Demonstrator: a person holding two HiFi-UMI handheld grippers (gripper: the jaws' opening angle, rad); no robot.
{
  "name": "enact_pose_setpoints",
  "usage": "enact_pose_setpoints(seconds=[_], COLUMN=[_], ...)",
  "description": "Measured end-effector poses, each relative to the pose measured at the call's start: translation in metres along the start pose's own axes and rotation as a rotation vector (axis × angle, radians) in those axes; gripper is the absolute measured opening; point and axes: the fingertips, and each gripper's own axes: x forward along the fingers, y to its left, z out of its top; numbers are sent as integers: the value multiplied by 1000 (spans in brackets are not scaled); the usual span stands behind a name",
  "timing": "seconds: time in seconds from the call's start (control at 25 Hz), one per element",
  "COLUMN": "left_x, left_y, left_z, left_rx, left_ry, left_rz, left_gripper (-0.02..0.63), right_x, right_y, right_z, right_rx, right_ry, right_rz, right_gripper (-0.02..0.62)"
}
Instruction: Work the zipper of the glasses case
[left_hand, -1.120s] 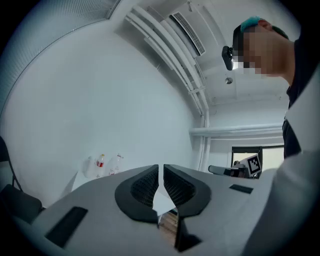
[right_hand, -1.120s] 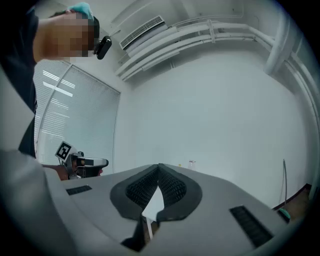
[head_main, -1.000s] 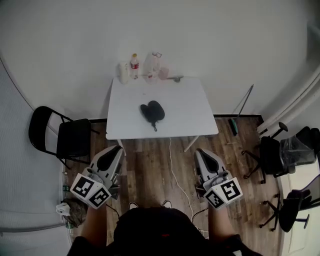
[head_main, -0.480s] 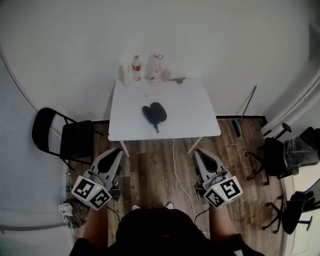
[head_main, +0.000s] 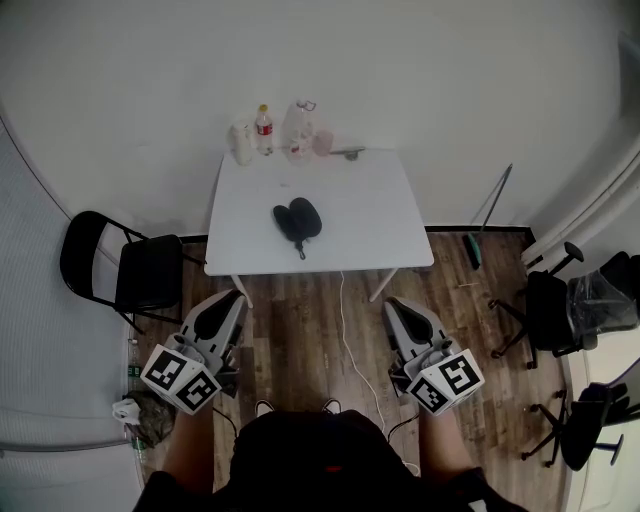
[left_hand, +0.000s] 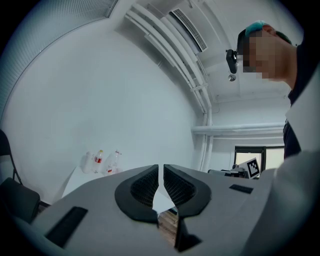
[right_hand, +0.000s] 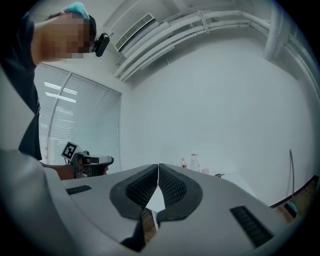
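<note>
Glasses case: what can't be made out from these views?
1. Zipped or unzipped: in the head view the glasses case is too small, far off on the table.
2. Case in the left gripper view: not seen; the shut left tool covers most of the table.
3. Same in the right gripper view, behind the shut right tool.
4. Labels on the bottles: too small, head view.

Grey hand-held grippers (head_main: 230, 297) (head_main: 396, 304) — black-and-white marker cubes (head_main: 181, 378) (head_main: 445, 381)

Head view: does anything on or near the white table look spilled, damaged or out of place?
Nothing looks spilled or damaged. The glasses case lies near the middle of the table; the bottles stand upright at its far edge. Only a white cable trails loose in front of the table.
</note>
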Motion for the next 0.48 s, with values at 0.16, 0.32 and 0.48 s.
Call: enact_pose_setpoints(seconds=[0.16, 0.32, 0.48], left_x=[18, 25, 27], left_y=[-27, -41, -46], left_z=[-15, -36, -38], left_rx=[7, -20, -12], left_ry=[9, 34, 51], left_rz=[9, 40, 81], left_gripper=[48, 48, 48], right_x=[-21, -32, -31], right_y=[-32, -57, -66], right_z=[-8, -27, -36], right_rx=[48, 98, 144], right_ry=[-3, 6, 7], right_rz=[15, 36, 74], right_gripper=[18, 18, 18])
